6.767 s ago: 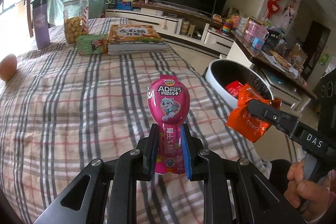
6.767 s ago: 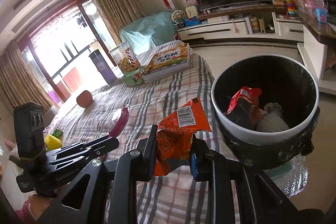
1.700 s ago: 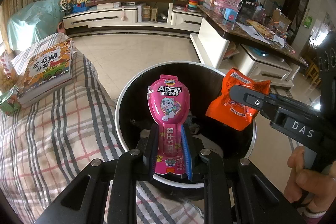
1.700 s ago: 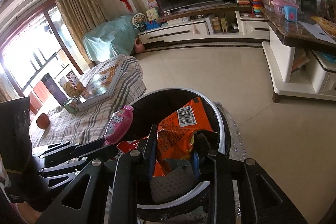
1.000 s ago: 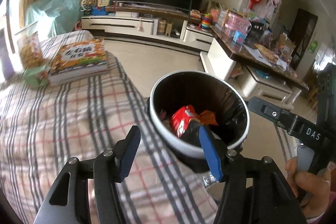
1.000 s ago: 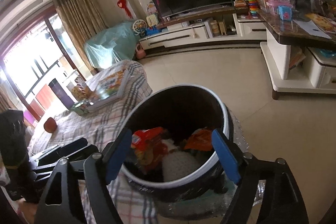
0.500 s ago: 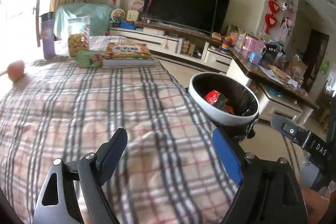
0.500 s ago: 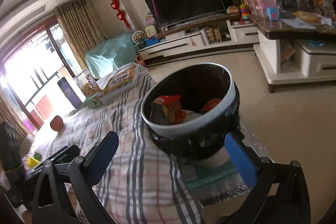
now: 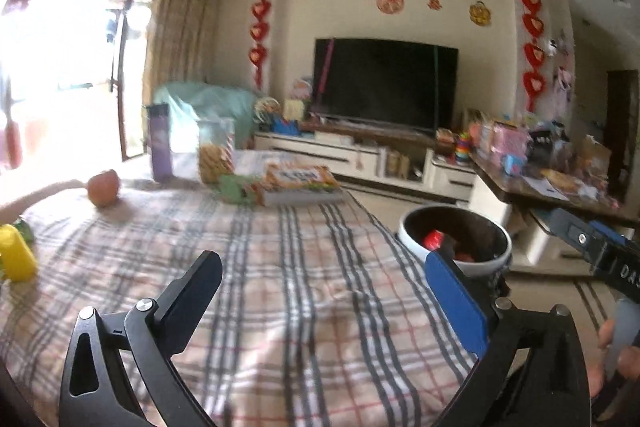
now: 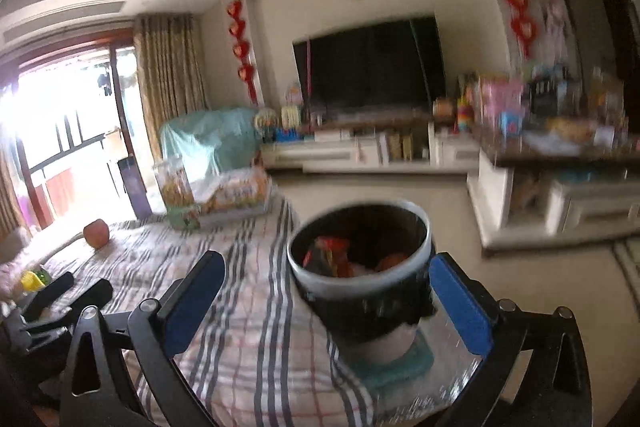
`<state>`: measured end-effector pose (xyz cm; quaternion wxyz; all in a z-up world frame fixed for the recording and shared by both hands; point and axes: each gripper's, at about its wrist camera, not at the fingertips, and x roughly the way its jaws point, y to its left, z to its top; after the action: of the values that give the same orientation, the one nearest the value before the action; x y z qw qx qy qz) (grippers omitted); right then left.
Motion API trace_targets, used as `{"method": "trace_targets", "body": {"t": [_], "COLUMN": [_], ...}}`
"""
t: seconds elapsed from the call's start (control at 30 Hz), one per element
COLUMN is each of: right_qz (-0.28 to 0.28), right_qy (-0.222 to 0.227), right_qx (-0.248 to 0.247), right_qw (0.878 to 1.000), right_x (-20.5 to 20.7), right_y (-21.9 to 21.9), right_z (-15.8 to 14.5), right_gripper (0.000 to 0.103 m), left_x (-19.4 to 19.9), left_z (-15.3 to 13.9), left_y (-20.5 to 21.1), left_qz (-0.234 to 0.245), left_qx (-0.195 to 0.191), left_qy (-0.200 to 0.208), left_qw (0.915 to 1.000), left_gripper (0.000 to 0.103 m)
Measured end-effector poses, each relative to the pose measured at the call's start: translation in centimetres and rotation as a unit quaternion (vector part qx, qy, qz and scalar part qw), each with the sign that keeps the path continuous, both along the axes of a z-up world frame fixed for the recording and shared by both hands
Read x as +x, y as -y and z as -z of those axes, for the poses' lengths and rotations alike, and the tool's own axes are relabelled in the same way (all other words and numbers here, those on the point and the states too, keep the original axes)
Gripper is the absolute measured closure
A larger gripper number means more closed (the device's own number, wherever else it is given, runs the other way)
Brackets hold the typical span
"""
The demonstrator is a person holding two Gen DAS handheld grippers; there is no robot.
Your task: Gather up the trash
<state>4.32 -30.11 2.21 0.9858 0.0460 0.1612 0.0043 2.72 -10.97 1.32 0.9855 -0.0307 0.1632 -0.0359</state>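
Left gripper [image 9: 324, 299] jaws opening wide, nothing between them, over the plaid tablecloth [image 9: 304, 267]. Right gripper [image 10: 324, 299] spread and empty too. The trash bin [image 10: 360, 267] stands at the table's edge with wrappers [image 10: 332, 255] inside. By the look of it the collecting's nearly done; no loose trash shows.

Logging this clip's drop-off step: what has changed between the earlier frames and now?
Both wrappers were let go into the trash bin. The left tool, its jaws opening, and the right tool, open, are empty and have drawn back over the plaid cloth. The book and apple stayed put.
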Motion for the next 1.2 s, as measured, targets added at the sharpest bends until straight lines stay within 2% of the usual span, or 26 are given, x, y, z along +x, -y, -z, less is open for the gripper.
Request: {"method": "trace_targets", "body": {"t": [0.17, 0.37, 0.8, 1.2], "right_qz": [0.008, 0.008, -0.006, -0.015], "right_qy": [0.010, 0.004, -0.014, -0.009], "right_qx": [-0.002, -0.011, -0.015, -0.014], "right_qw": [1.000, 1.000, 1.000, 1.000], "right_x": [-0.4, -0.2, -0.3, -0.5], "right_y": [-0.8, -2.2, -2.8, -3.1], "right_z": [2.0, 3.8, 4.3, 4.0], "right_gripper": [0.000, 0.000, 0.000, 0.000], "left_x": [-1.4, -0.8, -0.4, -0.5], "left_z": [0.9, 2.1, 2.2, 2.5], "left_y": [0.2, 0.8, 0.0, -0.4], "left_qz": [-0.022, -0.038, -0.048, -0.050], "left_qx": [0.011, 0.024, 0.022, 0.025], "left_qy": [0.006, -0.003, -0.003, 0.005], "left_qw": [0.9997, 0.9990, 0.9986, 0.9984], "left_gripper": [0.000, 0.000, 0.000, 0.001]}}
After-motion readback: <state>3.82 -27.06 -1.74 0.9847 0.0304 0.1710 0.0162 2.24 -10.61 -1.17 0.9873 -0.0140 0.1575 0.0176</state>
